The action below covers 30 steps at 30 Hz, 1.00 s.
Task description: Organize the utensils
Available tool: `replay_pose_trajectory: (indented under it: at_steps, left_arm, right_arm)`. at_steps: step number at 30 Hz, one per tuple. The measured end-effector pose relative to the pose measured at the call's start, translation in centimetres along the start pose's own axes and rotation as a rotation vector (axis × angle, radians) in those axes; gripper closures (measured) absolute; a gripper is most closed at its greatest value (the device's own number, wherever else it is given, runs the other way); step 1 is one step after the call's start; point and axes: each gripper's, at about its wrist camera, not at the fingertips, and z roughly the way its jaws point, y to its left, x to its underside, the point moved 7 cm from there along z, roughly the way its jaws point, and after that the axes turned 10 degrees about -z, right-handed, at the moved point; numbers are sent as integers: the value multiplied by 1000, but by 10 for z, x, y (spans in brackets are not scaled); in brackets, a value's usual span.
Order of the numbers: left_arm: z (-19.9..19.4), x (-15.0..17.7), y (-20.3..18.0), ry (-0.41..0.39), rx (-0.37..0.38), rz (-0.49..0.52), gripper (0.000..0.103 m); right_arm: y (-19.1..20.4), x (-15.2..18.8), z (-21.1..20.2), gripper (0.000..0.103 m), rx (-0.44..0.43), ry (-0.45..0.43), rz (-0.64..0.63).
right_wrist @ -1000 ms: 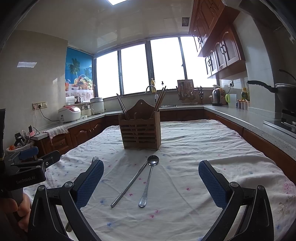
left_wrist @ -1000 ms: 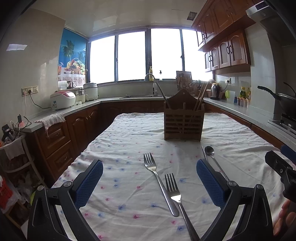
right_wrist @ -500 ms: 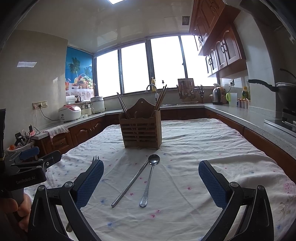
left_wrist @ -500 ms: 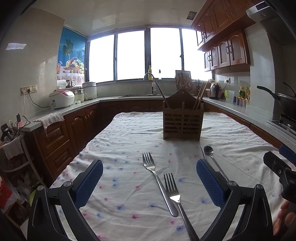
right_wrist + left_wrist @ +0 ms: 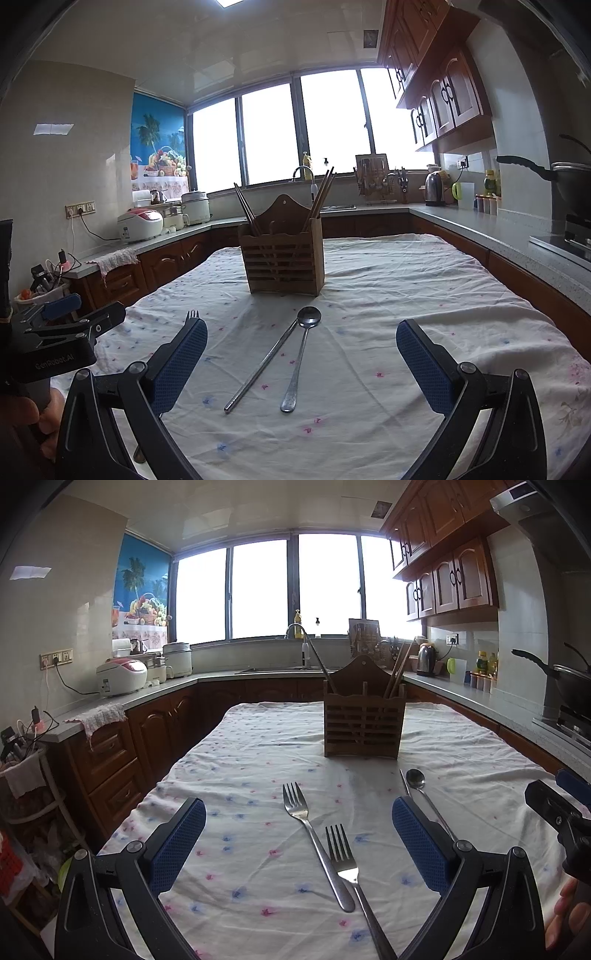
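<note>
A wooden utensil holder (image 5: 363, 716) with chopsticks in it stands mid-table; it also shows in the right wrist view (image 5: 282, 254). Two forks lie in front of my left gripper (image 5: 299, 834): one (image 5: 312, 836) farther, one (image 5: 354, 882) nearer, running under the view's lower edge. A spoon (image 5: 301, 354) and a metal chopstick (image 5: 264, 365) lie side by side before my right gripper (image 5: 301, 365). The spoon also shows in the left wrist view (image 5: 424, 797). Both grippers are open and empty, above the cloth.
The table wears a white floral cloth (image 5: 406, 295). Counters ring the room, with a rice cooker (image 5: 122, 677), a sink tap (image 5: 295, 631), a kettle (image 5: 434, 190) and a wok (image 5: 569, 679) on the stove at right. A cluttered rack (image 5: 22, 775) stands left.
Both views have shifted very slightly; the holder sits a touch closer. The utensils have not moved and both grippers stay open.
</note>
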Motion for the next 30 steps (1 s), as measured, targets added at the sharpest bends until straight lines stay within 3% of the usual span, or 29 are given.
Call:
replay_pose_trajectory:
  at_steps: [30]
  left_arm:
    - [4, -3, -10, 21, 18, 5, 1]
  right_arm:
    - [3, 3, 9, 0, -12, 34, 21]
